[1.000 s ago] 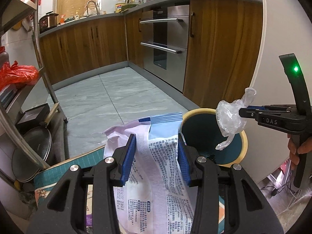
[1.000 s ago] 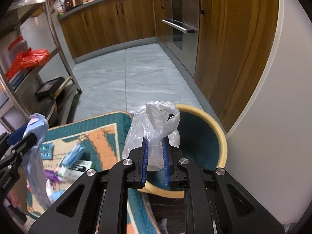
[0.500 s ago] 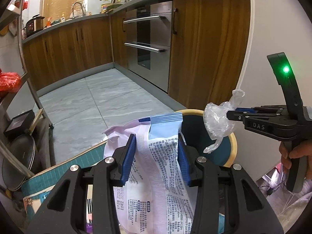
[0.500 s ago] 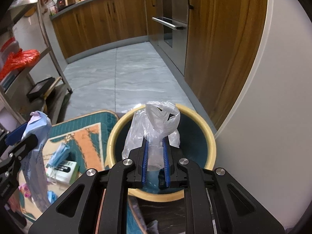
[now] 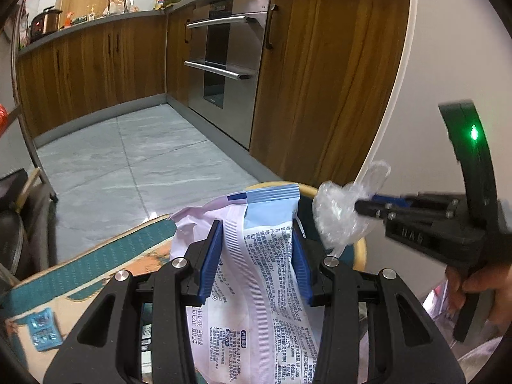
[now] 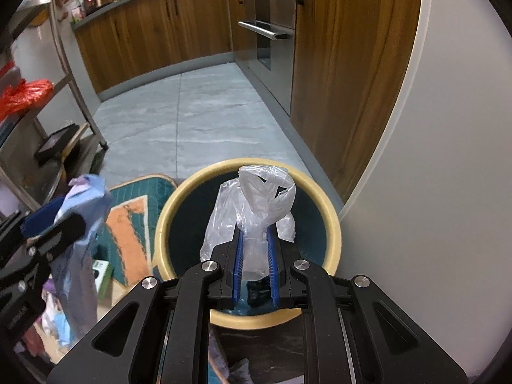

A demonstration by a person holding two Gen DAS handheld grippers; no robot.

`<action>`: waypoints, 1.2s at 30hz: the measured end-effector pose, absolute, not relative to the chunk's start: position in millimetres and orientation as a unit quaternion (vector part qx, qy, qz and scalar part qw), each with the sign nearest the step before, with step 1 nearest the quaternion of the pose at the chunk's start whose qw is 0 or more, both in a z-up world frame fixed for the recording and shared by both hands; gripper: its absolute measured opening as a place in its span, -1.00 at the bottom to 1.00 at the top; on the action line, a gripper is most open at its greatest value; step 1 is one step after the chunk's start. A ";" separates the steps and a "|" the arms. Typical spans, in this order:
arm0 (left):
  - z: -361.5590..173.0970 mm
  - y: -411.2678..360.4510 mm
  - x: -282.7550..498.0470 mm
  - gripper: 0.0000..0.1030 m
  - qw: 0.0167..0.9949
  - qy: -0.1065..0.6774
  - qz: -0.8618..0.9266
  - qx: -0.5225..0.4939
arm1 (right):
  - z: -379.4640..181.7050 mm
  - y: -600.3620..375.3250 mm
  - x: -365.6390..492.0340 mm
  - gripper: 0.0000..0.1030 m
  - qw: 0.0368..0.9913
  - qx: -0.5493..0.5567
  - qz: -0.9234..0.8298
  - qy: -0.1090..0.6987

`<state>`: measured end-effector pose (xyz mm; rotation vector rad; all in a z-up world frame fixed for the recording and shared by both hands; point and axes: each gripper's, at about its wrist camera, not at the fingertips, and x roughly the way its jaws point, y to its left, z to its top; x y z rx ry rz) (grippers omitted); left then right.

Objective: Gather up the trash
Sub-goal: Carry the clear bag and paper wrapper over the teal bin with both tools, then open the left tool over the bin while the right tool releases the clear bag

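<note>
Right wrist view: the right gripper [image 6: 254, 249] has its blue-padded fingers [image 6: 238, 256] clamped on a crumpled clear plastic bag [image 6: 256, 204], which stands up from between them directly over the open mouth of a round bin [image 6: 329, 220] with a pale yellow rim and dark teal inside. The bin stands on the grey tiled floor [image 6: 198, 118] just beside a white curved wall [image 6: 432, 192] and a wooden cabinet [image 6: 345, 73]. At the left edge of this view the left gripper [image 6: 54, 224] shows from the side, blurred, with a pale blue and white wrapper [image 6: 80, 233] hanging from its fingers above a teal and orange mat [image 6: 128, 224] that lies beside the bin. Left wrist view: the left gripper [image 5: 256, 256] has its fingers [image 5: 209, 259] partly apart and closed on the printed wrapper [image 5: 256, 275], whose blue top edge rises in front of the bin rim [image 5: 360, 252]. To the right, the right gripper [image 5: 364, 208] reaches in level with the plastic bag [image 5: 339, 220] pinched at its tip, just beside the wrapper, and a hand [image 5: 480, 288] grips its handle. A small blue packet [image 5: 43, 329] lies on the mat [image 5: 105, 256] at lower left.
</note>
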<state>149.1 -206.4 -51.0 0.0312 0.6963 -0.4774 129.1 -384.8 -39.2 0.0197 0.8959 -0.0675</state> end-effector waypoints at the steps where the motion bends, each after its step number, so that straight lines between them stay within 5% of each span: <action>1: -49.8 -207.2 152.4 -0.20 0.914 0.334 -0.233 0.006 | -40.3 -385.6 128.7 -0.70 0.900 0.010 -0.033 0.434; 23: -56.4 -259.9 221.3 -0.20 0.929 0.268 -0.254 -0.029 | -76.2 -409.9 154.2 -0.70 0.872 0.032 -0.084 0.481; 36: -102.2 -274.8 232.6 -0.11 0.904 0.334 -0.265 -0.026 | -93.7 -412.8 168.5 -0.70 0.855 0.039 -0.072 0.512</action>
